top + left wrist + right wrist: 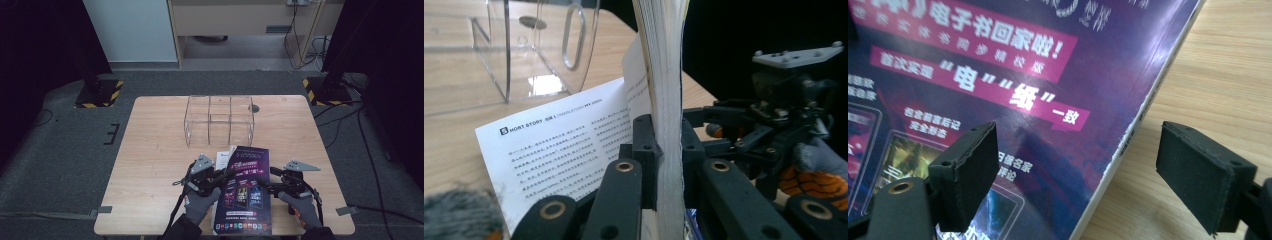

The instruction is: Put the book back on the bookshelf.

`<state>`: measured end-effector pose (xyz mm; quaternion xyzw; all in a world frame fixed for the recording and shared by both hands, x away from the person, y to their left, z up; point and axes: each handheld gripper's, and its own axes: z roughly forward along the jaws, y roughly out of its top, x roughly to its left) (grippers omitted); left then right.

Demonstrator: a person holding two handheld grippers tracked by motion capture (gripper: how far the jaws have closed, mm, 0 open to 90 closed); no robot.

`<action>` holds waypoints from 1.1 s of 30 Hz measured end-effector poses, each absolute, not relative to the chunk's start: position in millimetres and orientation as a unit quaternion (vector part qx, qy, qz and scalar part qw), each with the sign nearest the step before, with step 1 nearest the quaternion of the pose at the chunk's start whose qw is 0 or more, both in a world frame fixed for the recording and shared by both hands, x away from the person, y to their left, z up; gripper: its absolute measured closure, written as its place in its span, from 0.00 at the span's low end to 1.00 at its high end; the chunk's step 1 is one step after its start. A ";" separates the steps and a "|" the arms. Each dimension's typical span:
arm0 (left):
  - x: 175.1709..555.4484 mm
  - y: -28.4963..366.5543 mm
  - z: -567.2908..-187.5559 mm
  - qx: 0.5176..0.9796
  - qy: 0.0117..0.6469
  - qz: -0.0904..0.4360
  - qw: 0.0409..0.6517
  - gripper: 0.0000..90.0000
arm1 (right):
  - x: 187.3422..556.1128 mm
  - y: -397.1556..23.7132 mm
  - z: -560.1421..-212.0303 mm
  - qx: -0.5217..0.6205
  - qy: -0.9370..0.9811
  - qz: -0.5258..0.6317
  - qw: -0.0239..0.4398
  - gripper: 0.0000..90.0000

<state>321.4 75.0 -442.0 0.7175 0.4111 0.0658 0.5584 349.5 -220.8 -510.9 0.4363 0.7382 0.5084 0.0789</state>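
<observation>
Gripping the magazine (667,100) edge, left tool (664,145) clamped; right tool (1075,175) wide, empty.

A light wooden table (150,150) is set on a grey carpeted floor (60,145). A clear acrylic box with inner dividers (218,120) is placed toward its far edge, beside a small round dark grommet (255,107). Two black-and-yellow striped stand bases (100,93) are seen beyond the far corners, and black cables (345,115) are trailed across the floor.

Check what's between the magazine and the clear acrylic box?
A loose white printed sheet lies on the wood between the magazine and the acrylic box; high view and left gripper view show it.
</observation>
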 end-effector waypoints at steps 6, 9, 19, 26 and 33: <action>317.5 78.7 -431.8 0.711 0.402 0.070 0.572 0.92 | 351.5 -217.4 -508.7 0.429 0.729 0.530 0.055 0.22; 315.9 80.0 -430.0 0.710 0.400 0.071 0.576 0.92 | 353.4 -215.3 -508.4 0.426 0.725 0.539 0.043 0.23; 315.3 82.1 -431.5 0.707 0.397 0.068 0.581 0.92 | 358.7 -206.6 -511.1 0.423 0.719 0.551 0.002 0.27; 315.5 84.2 -432.5 0.706 0.399 0.069 0.581 0.92 | 359.1 -200.0 -511.0 0.419 0.725 0.546 -0.018 0.35; 316.7 88.9 -434.5 0.702 0.406 0.068 0.582 0.92 | 358.2 -201.1 -507.0 0.432 0.724 0.538 -0.018 0.52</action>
